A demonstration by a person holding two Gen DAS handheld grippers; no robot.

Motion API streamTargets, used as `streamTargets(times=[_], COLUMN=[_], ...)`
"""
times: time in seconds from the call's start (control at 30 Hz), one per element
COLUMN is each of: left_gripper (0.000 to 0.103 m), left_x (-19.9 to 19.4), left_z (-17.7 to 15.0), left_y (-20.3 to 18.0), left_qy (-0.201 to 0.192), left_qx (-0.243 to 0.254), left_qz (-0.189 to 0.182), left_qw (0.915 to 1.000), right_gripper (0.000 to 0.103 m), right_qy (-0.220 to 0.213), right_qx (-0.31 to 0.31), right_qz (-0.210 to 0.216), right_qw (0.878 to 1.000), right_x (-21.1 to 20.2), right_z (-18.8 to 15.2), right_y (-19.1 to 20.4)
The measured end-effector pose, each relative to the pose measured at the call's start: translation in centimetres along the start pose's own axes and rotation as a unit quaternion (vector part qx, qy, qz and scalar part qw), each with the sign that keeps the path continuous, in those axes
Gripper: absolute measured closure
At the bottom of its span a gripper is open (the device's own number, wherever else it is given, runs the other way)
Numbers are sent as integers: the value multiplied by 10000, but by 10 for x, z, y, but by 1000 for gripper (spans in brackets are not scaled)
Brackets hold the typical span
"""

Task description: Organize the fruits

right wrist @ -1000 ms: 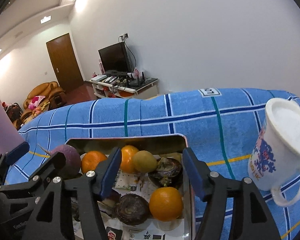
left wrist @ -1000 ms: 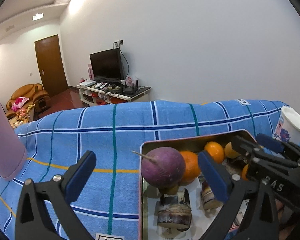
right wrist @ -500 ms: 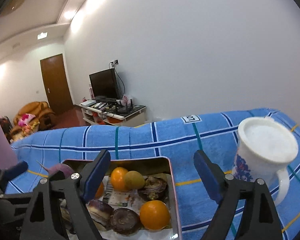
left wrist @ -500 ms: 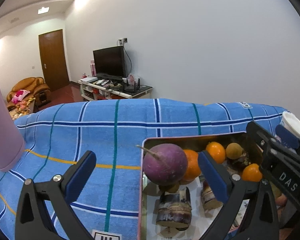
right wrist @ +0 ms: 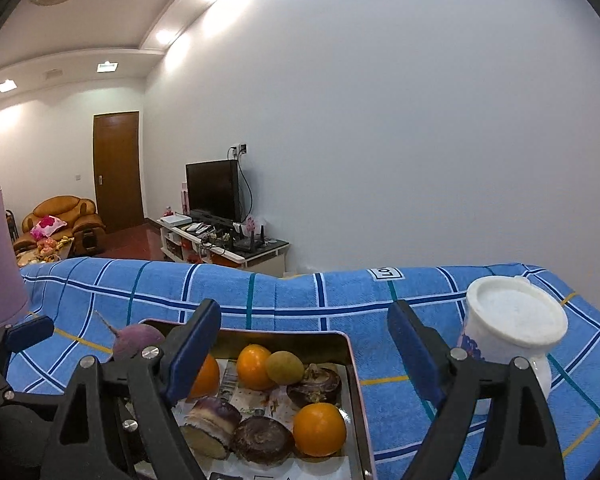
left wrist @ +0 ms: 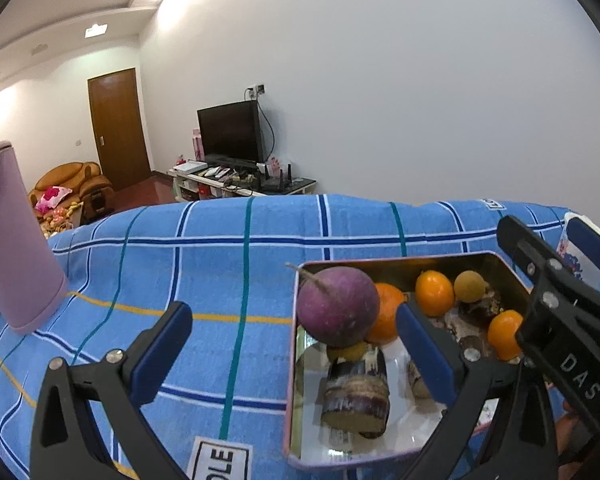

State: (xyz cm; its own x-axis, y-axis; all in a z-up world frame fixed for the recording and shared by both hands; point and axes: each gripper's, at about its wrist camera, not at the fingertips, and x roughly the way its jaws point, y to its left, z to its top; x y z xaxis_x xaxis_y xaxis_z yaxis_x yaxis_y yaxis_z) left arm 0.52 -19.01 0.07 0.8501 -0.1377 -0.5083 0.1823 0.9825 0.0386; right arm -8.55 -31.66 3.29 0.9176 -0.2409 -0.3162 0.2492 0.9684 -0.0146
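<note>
Both my grippers hang empty over the shallow rectangular metal tray on the blue checked cloth. My right gripper has its blue-padded fingers spread wide with nothing between them; my left gripper is spread just as wide, its right pad hanging in front of the tray's contents without touching them, as far as I can tell.

The fruit sits in the tray: a large round purple turnip-like root with a thin stalk piled on top at the left end, 3 small oranges, the nearest by the right rim, 1 yellowish-brown round fruit, and several dark purple-skinned cut stubs on printed paper. A white ceramic mug with blue print stands right of the tray; a tall pink cylinder stands far left.

I judge I am between picks, choosing the next piece. To do it well I would go for the nearest orange with my right gripper: come down from above, straddle it across its middle, keep one pad clear of the tray rim and the other clear of the neighbouring dark stub, and close gently, since a round skin slips. I would leave the purple root alone; it looks perched and could roll.
</note>
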Motion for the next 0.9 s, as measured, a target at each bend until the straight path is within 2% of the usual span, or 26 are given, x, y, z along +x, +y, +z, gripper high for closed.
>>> streamTargets(times=[0.23,0.57,0.9], left_gripper=[0,0,0], left_x=[-14,-39,-65], left_z=[-7,-15,-25], left_y=[2,8,13], left_qy=[-94,-499,-785], left_qx=[34,7,-7], left_qz=[-21,-44,-99], left_qw=[9999,9987,9969], right_gripper=[17,17,17], right_qy=[-81,-303,-801], right_qx=[29,78,65], right_qz=[-2,-118,-290], right_qw=[10000,9994,9963], right_x=[-15,-41,-85], right_z=[-4,-10,-18], right_y=[0,-4,-5])
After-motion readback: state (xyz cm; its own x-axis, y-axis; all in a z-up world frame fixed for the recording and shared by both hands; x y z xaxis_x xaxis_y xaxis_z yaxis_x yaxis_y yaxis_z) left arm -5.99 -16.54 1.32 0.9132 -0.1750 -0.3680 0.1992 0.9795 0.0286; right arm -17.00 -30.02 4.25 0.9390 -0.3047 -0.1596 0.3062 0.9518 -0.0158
